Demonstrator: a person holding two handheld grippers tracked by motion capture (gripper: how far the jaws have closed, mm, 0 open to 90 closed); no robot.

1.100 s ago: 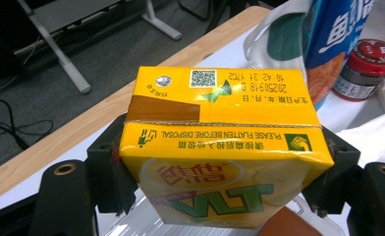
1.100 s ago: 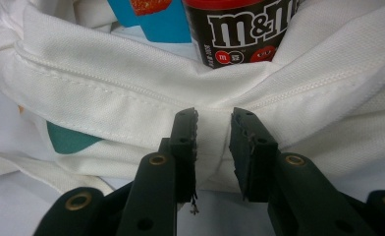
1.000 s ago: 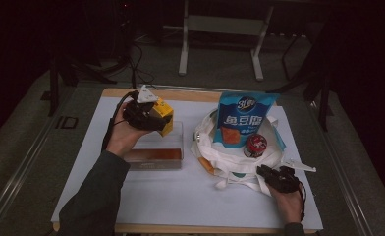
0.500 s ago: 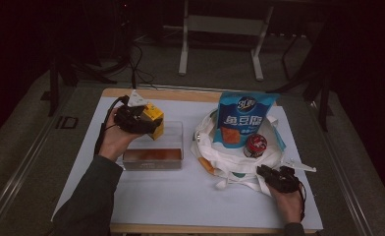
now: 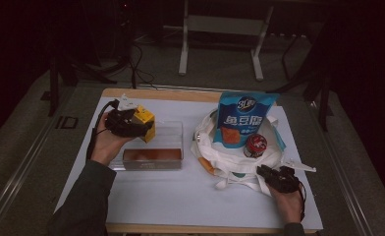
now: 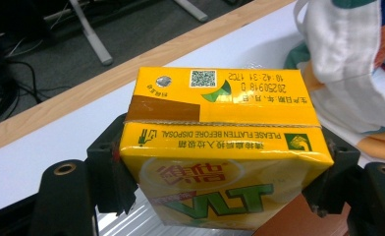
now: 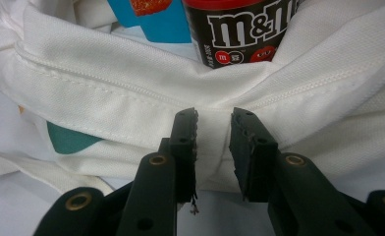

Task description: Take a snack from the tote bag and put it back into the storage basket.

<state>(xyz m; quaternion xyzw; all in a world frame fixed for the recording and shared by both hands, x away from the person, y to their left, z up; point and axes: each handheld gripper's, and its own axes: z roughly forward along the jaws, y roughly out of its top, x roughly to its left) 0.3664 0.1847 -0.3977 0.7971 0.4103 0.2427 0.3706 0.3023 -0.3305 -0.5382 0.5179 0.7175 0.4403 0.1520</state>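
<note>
Yellow carton [image 6: 220, 147], printed with green lettering, a QR code and a date stamp, is pinched at both sides by the left gripper [image 5: 131, 124], above the clear tray [image 5: 153, 147] at 9 o'clock on the worktop [image 5: 180, 196]. Right gripper [image 7: 213, 147] pinches the white bag [image 7: 107, 93] rim at 4 o'clock.

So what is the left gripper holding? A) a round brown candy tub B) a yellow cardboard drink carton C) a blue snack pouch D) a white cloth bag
B: in the left gripper view the two black jaws of the left gripper press on both sides of the yellow cardboard drink carton, which is held above the clear plastic box in the high view.
</note>
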